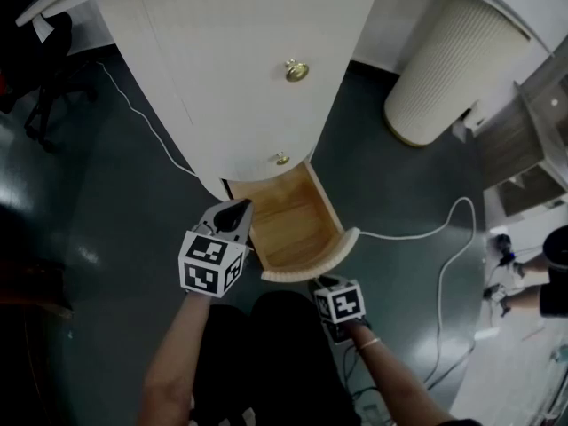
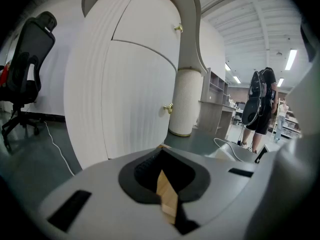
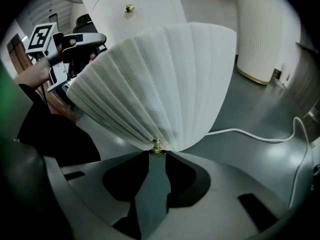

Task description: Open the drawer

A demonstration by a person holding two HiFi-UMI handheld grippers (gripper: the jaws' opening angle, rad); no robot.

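Dark floor [image 1: 133, 220]; drawer [image 1: 297, 229] pulled out at cabinet's [image 1: 240, 69] six o'clock. My right tongs [image 3: 156, 151], aimed steeply down, pinch its brass knob [image 3: 156, 145]; my left tongs [image 2: 162, 159] clamp its nine-o'clock wooden wall. Cable [image 1: 399, 237] at three.

My left gripper [image 1: 240, 209] points shallowly downward, jaws pinching a pale wooden drawer side wall [image 2: 167, 194]. My right gripper [image 3: 157, 153] points steeply down, jaws closed on a small brass knob [image 3: 156, 145]. Both bare forearms [image 1: 177, 353] reach forward.

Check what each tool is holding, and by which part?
Right tool pinches the drawer knob at its jaw tips. Left tool appears clamped on the top edge of the drawer side wall.
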